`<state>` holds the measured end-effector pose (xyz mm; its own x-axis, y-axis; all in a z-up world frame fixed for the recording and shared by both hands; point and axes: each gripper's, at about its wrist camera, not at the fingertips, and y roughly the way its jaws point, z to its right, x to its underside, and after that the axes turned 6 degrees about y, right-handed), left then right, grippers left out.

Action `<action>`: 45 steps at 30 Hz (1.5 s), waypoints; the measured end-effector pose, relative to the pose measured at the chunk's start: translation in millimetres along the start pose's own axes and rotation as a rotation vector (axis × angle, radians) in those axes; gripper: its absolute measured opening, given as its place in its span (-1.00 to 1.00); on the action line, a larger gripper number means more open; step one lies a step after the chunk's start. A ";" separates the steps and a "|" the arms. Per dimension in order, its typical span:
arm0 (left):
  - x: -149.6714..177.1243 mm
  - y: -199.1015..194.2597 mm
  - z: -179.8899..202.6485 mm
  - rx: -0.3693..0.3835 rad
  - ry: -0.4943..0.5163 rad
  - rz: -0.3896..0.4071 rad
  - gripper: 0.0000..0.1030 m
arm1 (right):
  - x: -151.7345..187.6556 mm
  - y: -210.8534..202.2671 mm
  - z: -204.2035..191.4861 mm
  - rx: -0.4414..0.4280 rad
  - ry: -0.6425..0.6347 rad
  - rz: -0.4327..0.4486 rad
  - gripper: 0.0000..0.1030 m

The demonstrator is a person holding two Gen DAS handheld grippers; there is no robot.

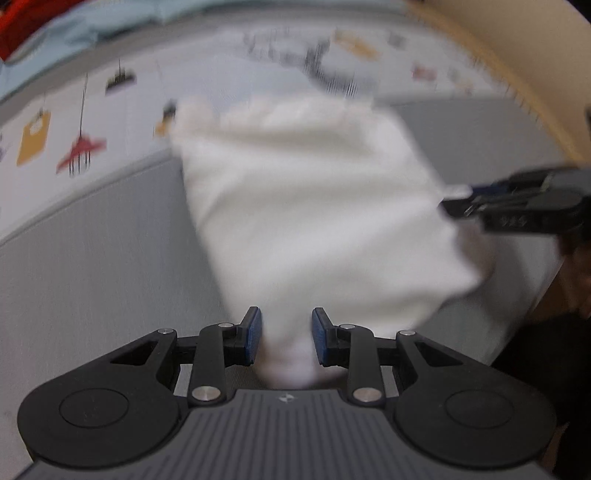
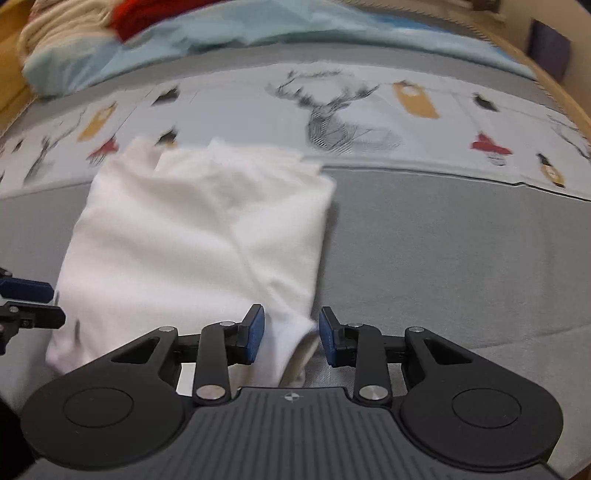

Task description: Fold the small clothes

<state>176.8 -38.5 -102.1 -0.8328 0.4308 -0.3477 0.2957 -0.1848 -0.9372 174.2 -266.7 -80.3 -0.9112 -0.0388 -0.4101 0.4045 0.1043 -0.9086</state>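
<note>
A folded white garment (image 1: 314,221) lies on the grey bed surface (image 1: 92,266). In the left wrist view its near corner runs between the blue pads of my left gripper (image 1: 286,321), whose jaws stand apart without pressing on it. In the right wrist view the same garment (image 2: 192,240) lies flat, and its right near corner sits between the parted jaws of my right gripper (image 2: 291,319), with a gap beside the right pad. The right gripper (image 1: 458,199) also shows at the garment's right edge, and the left gripper (image 2: 37,302) shows at the far left.
Beyond the garment runs a white strip of sheet printed with a deer (image 2: 332,118) and coloured tags. A light blue blanket (image 2: 240,33) and a red item (image 2: 147,11) lie further back. A wooden bed frame (image 1: 517,74) curves along the right.
</note>
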 end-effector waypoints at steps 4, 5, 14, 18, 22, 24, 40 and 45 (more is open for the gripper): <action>7.3 15.6 1.7 -0.053 0.052 -0.070 -0.38 | -1.5 -1.8 3.5 0.006 0.026 0.016 -0.23; 7.8 12.1 0.2 -0.046 0.046 -0.060 -0.38 | -1.4 -5.5 4.3 -0.003 0.033 0.030 -0.24; 17.6 14.4 0.2 -0.041 0.086 -0.116 -0.38 | 14.1 7.6 3.9 0.001 -0.013 -0.104 -0.20; 17.0 5.5 -5.8 -0.025 0.062 -0.096 -0.35 | 8.0 -0.9 6.8 -0.016 0.026 -0.060 -0.19; 5.5 -10.7 -31.9 0.016 -0.087 0.024 -0.02 | -5.4 -20.9 20.1 -0.104 0.178 0.086 -0.19; 0.2 -17.5 -47.0 0.027 -0.198 0.085 0.33 | -11.1 -27.3 28.0 -0.148 0.259 0.151 -0.17; -29.2 43.3 -83.9 0.206 -0.556 0.048 0.50 | -29.4 41.7 43.8 -0.154 0.483 0.000 0.08; -38.1 54.3 -82.8 0.219 -0.550 0.037 0.50 | -33.7 48.7 47.6 -0.192 0.484 -0.004 0.08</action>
<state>263.3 8.2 -142.0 -0.9613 -0.0895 -0.2606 0.2744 -0.3943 -0.8771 228.3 -307.6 -114.5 -0.8630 0.4194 -0.2815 0.4205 0.2877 -0.8605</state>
